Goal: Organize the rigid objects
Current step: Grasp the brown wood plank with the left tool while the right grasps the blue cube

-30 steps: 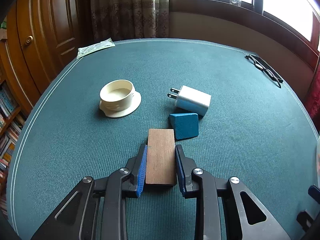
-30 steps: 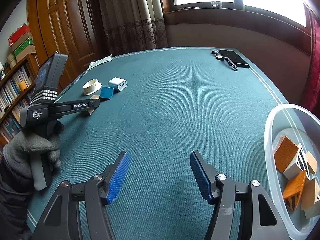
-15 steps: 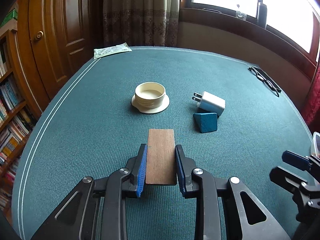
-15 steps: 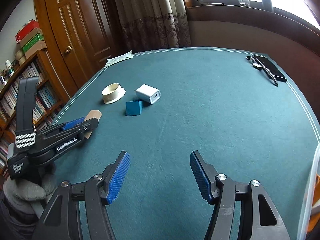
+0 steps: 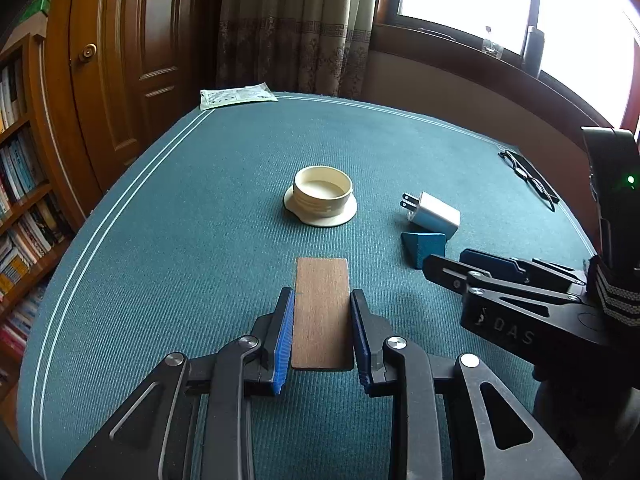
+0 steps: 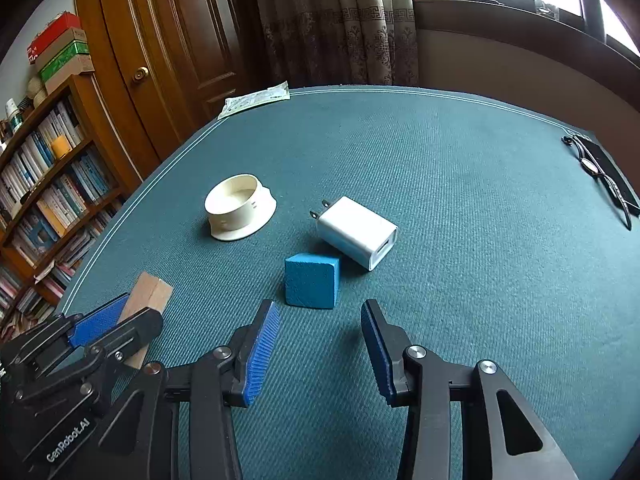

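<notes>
My left gripper (image 5: 321, 294) is shut on a flat brown wooden block (image 5: 322, 312), held a little above the green table. In the right wrist view the same block (image 6: 150, 290) sticks out of the left gripper (image 6: 140, 308) at lower left. My right gripper (image 6: 320, 306) points at a blue block (image 6: 312, 280) lying just beyond its tips. Its jaws are closing with nothing between them. A white plug charger (image 6: 356, 230) touches the blue block's far side. From the left wrist, the right gripper (image 5: 446, 262) reaches in beside the blue block (image 5: 426, 246) and charger (image 5: 434, 214).
A cream round dish (image 6: 238, 208) sits left of the charger. A phone with a watch on it (image 6: 604, 172) lies near the right table edge, and a paper packet (image 5: 238, 96) at the far corner. A bookshelf and wooden door stand past the left edge.
My right gripper swung left, away from the clear bin of blocks, up to the blue block, and its jaws narrowed. The left gripper drew back a little, still holding the wooden block.
</notes>
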